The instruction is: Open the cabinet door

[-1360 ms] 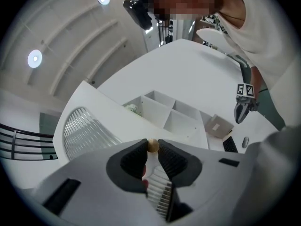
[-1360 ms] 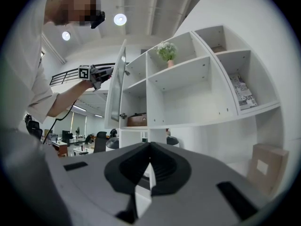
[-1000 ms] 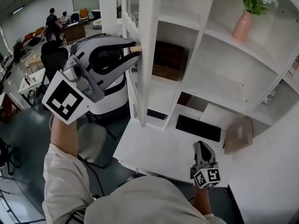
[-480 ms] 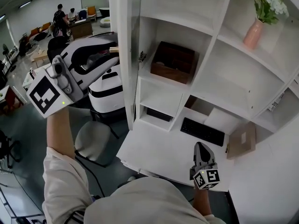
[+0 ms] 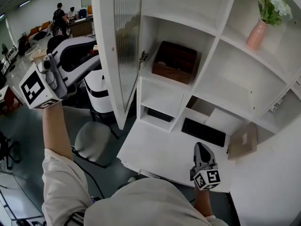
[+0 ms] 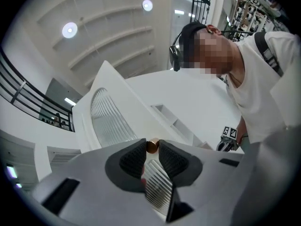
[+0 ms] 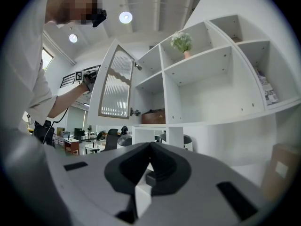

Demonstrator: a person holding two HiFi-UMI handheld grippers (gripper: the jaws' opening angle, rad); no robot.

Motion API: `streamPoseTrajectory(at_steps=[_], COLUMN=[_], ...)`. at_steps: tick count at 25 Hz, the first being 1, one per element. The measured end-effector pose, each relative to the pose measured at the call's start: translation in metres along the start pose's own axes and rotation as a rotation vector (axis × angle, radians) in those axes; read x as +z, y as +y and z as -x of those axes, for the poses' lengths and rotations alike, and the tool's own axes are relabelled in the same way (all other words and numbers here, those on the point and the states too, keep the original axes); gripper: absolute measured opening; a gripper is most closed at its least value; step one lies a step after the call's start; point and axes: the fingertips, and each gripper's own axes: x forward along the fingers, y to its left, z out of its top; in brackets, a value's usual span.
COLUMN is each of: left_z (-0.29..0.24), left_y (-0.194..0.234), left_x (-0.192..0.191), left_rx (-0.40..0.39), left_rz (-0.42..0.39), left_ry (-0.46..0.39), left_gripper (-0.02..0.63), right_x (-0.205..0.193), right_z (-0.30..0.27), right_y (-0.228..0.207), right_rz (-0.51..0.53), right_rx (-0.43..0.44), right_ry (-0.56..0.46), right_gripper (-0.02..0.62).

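Cabinet door [image 5: 124, 51] swung wide | knob [image 6: 152, 145] is pinched at left gripper [image 6: 151, 149] jaw tips, just eased wider | right gripper [image 7: 149, 168] clenched empty, far from knob.

White short-sleeved shirt [image 5: 141, 204], grey left hand-held gripper [image 5: 96, 51], right hand-held gripper [image 5: 199, 147], black pads [image 6: 133, 158], square-marker cubes [image 5: 34, 89]

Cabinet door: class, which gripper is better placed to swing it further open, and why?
Left. The left gripper has the knob of the cabinet door between its jaws, which have just been opening slightly. The right gripper hangs shut, low over the desk, apart from the door.
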Motion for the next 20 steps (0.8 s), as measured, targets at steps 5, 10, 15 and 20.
streamPoseTrajectory(at_steps=[5, 10, 15, 20], left_z=[0.015, 0.026, 0.033, 0.037], left_y=[0.008, 0.016, 0.021, 0.025], left_x=[-0.004, -0.008, -0.012, -0.013], left_rx=[-0.005, 0.003, 0.005, 0.017], left_rz=[0.053, 0.078, 0.088, 0.090], left_ry=[-0.034, -0.054, -0.065, -0.067], left_gripper=[0.084, 0.089, 0.091, 0.092], right_x=[-0.001, 0.000, 0.000, 0.000], right_z=[-0.001, -0.002, -0.005, -0.007], right_y=[0.001, 0.002, 0.006, 0.009], right_rz=[0.005, 0.014, 0.018, 0.018], right_rx=[-0.004, -0.003, 0.000, 0.003], right_ry=[0.004, 0.007, 0.012, 0.014], right_gripper=[0.003, 0.003, 0.003, 0.003])
